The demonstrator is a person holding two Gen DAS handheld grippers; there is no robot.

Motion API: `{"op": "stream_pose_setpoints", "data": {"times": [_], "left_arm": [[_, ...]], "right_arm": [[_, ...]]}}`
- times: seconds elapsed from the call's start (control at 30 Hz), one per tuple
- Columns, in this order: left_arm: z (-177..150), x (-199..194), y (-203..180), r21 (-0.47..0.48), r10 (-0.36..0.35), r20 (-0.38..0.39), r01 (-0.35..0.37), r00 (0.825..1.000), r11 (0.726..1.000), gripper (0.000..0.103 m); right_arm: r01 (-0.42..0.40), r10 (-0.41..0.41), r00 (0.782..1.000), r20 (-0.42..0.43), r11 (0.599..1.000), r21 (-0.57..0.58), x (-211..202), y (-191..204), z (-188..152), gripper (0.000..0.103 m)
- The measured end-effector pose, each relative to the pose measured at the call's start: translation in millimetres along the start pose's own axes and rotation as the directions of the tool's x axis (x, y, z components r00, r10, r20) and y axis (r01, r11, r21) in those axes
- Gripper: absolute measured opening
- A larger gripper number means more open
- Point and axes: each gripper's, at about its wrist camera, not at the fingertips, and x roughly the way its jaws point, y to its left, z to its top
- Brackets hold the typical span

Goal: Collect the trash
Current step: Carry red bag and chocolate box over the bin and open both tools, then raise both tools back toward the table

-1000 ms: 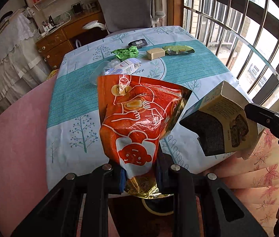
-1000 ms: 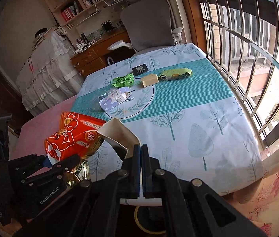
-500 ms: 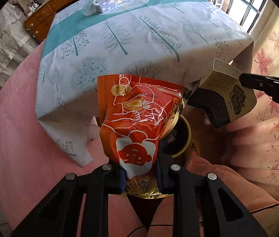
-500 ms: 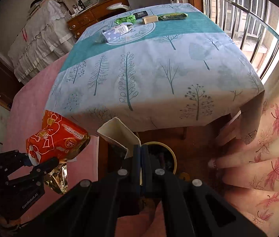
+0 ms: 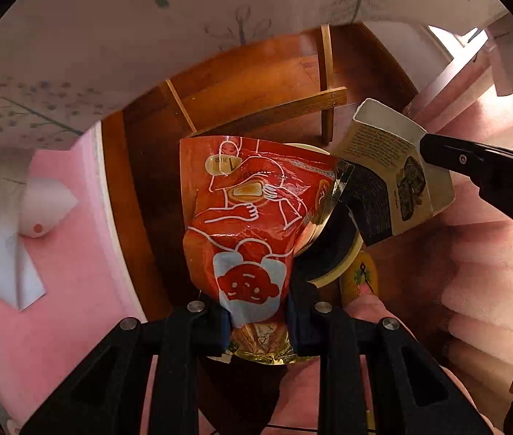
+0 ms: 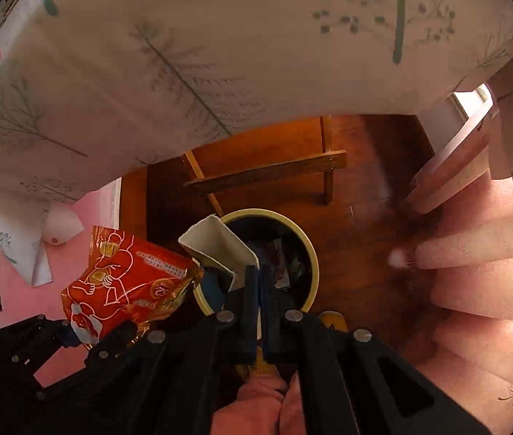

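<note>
My left gripper (image 5: pixel 258 320) is shut on an orange snack bag (image 5: pixel 256 224), held over the cream rim of a round trash bin (image 5: pixel 339 272) on the wooden floor. The bag also shows in the right wrist view (image 6: pixel 125 286). My right gripper (image 6: pixel 259 282) is shut on a torn cardboard carton (image 6: pixel 220 250), held above the bin (image 6: pixel 310 250), which holds several wrappers. The carton shows in the left wrist view (image 5: pixel 390 177), just right of the bag.
The tree-print tablecloth (image 6: pixel 220 54) hangs over the table edge above the bin. A wooden table brace (image 6: pixel 271 174) stands behind the bin. Pink floral cushions (image 6: pixel 492 290) lie to the right and pink fabric (image 5: pixel 75 290) to the left.
Both grippers have tilted down from the tabletop to below the table edge. The bag and the carton are now over the trash bin, still held.
</note>
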Motion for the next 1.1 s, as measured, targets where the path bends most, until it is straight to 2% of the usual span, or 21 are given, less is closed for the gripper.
{"op": "stream_pose_setpoints", "data": {"times": [0.17, 0.23, 0.3, 0.37, 0.5, 0.6, 0.63, 0.67, 0.87, 1.1], "left_arm": [[11, 81, -14, 0.024, 0.018, -0.010, -0.018, 1.000, 1.000, 0.026], [14, 103, -17, 0.035, 0.028, -0.012, -0.028, 1.000, 0.999, 0.035], [15, 120, -23, 0.045, 0.050, -0.023, -0.049, 0.998, 0.998, 0.062], [17, 134, -23, 0.050, 0.077, -0.036, -0.075, 0.996, 0.996, 0.071], [21, 146, -20, 0.036, 0.080, -0.077, -0.078, 0.994, 0.996, 0.072], [22, 143, -13, 0.024, 0.084, -0.081, -0.082, 0.993, 0.996, 0.074], [20, 140, -10, 0.018, 0.087, -0.078, -0.085, 0.993, 0.996, 0.075], [20, 140, -8, 0.011, 0.089, -0.075, -0.089, 0.993, 0.996, 0.075], [18, 105, 13, -0.077, 0.091, -0.051, -0.095, 0.995, 0.992, 0.075], [16, 11, 36, -0.182, 0.089, 0.030, -0.083, 0.996, 0.980, 0.075]], "right_arm": [[0.001, 0.001, 0.999, -0.034, 0.998, 0.055, 83, -21, -7, 0.001], [-0.011, 0.015, 0.999, -0.052, 0.997, 0.073, 111, -28, -9, 0.003], [-0.022, 0.028, 0.997, -0.077, 0.996, 0.086, 135, -34, -10, 0.006], [-0.026, 0.035, 0.994, -0.104, 0.996, 0.091, 152, -38, -10, 0.007], [-0.001, 0.005, 0.993, -0.118, 0.999, 0.039, 167, -31, -7, 0.012], [-0.007, 0.009, 0.994, -0.109, 1.000, 0.019, 164, -28, -5, 0.027], [-0.003, 0.004, 0.994, -0.106, 1.000, 0.012, 163, -27, -4, 0.035], [0.002, -0.001, 0.995, -0.104, 1.000, 0.005, 161, -26, -4, 0.037], [0.005, -0.007, 0.994, -0.112, 1.000, -0.017, 138, -19, 3, 0.037], [-0.006, 0.000, 0.998, -0.067, 0.996, -0.088, 55, 4, 8, 0.037]]}}
